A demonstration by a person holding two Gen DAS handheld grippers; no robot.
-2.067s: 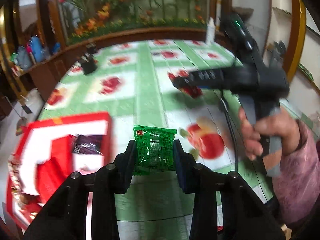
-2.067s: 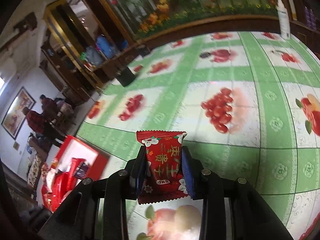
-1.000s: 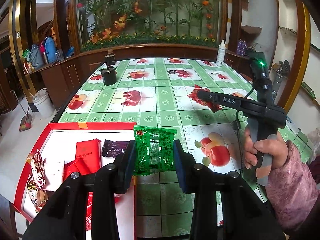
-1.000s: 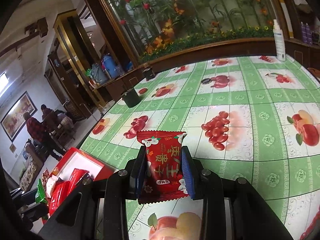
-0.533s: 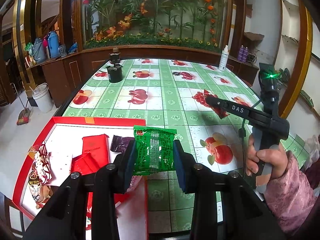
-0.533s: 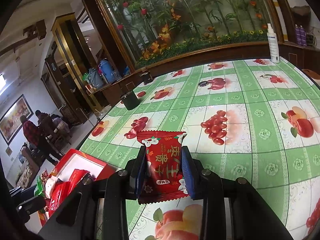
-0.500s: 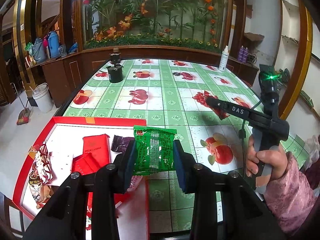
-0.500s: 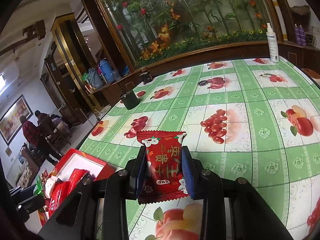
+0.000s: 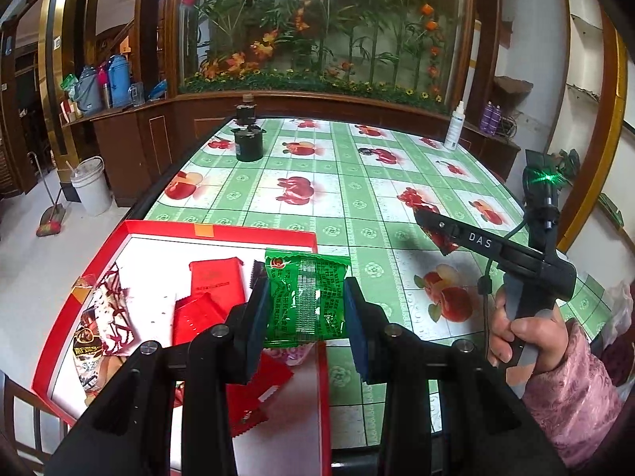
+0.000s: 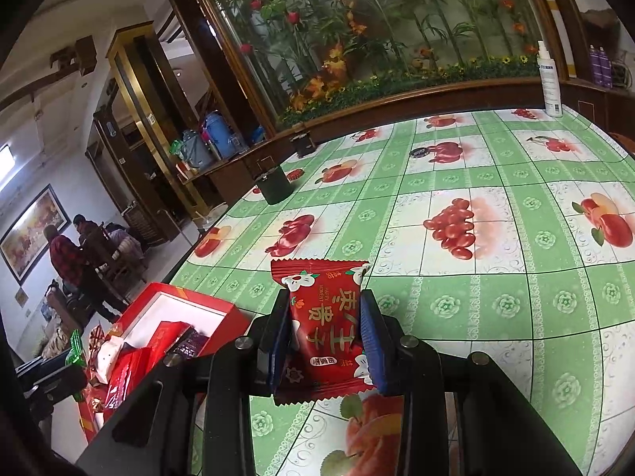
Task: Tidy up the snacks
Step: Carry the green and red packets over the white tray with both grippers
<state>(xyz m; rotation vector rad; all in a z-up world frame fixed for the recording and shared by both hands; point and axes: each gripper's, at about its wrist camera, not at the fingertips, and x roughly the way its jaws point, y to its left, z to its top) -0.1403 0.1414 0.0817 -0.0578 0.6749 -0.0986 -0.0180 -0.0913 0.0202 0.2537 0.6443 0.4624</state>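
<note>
Claws both grip snacks: the left claw (image 9: 306, 302) pinches a green packet (image 9: 305, 301) over the near right corner of the red tray (image 9: 222, 231), where red packets (image 9: 216, 279) already lie. Right claw (image 10: 324, 341) clamps a red packet (image 10: 323, 329) above the green-checked tabletop (image 10: 496, 297), the tray down to its left. A dark can (image 9: 249, 144) stands far back

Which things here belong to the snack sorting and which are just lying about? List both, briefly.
Part of the job:
- green snack packet, clamped in the left gripper
- red snack packet, clamped in the right gripper
- red box with wrapped snacks inside

Just lying about:
- dark canister
- white spray bottle
- white bucket on the floor
</note>
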